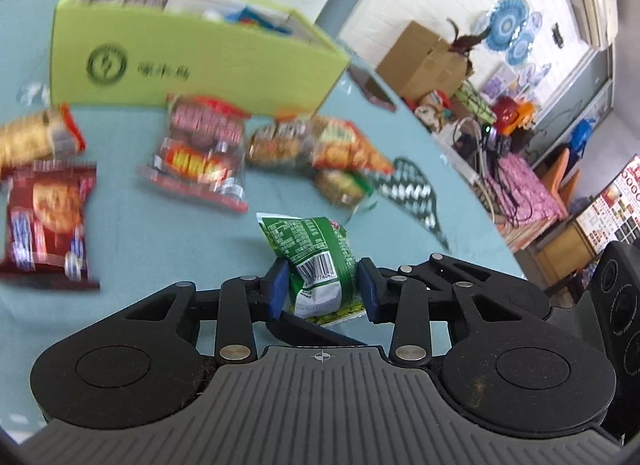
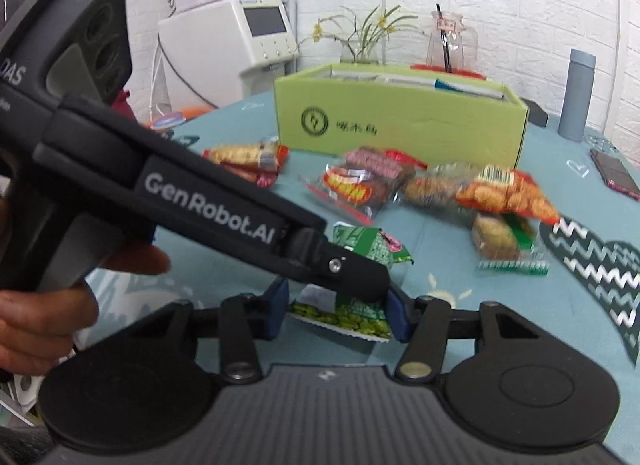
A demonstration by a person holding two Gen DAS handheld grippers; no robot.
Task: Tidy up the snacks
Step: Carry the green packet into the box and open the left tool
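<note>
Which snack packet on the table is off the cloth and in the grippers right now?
The green pea packet, barcode showing, pinched by the left gripper; the other packets lie loose before the green box.

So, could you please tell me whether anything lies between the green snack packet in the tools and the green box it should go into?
Yes. The green snack packet is held in both tools; loose snack packets lie on the table before the green box. The box's top is open, so lifting over them looks feasible.

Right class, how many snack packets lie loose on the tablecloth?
6: biscuit roll and dark red packet left; red packet centre; cookie pack, orange packet and green-edged packet clustered right. Others possibly hidden.
</note>
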